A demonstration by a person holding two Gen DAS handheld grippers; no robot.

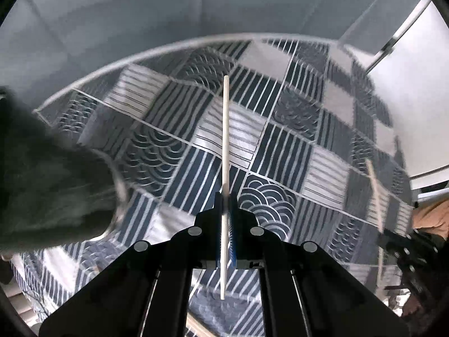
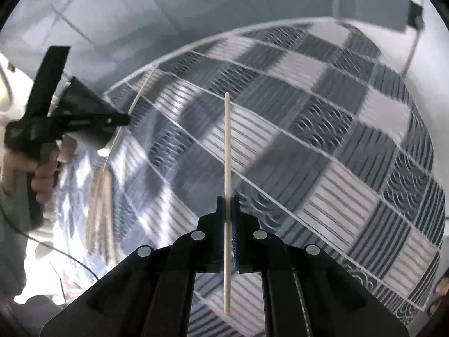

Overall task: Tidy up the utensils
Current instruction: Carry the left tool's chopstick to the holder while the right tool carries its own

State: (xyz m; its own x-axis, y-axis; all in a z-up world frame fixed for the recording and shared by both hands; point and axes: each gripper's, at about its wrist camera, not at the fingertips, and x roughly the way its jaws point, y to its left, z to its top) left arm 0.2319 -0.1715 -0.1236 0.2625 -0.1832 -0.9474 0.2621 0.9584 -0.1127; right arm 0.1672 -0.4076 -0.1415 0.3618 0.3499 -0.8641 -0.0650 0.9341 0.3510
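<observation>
Chopstick clamped in left gripper; second chopstick clamped in right gripper, above patterned tablecloth.

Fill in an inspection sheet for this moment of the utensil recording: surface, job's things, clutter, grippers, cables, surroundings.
Surface: table under a patchwork tablecloth of blue-and-white stripes and wave squares.
Job's things: two pale chopsticks, the left chopstick and the right chopstick, each lifted clear of the cloth.
Clutter: blurred pale sticks lie at the left of the right wrist view; a dark blurred mass at the left edge of the left wrist view, unidentifiable.
Grippers: left gripper shut on the left chopstick; right gripper shut on the right chopstick.
Cables: a thin dark cable near the person's hand.
Surroundings: grey floor.
</observation>
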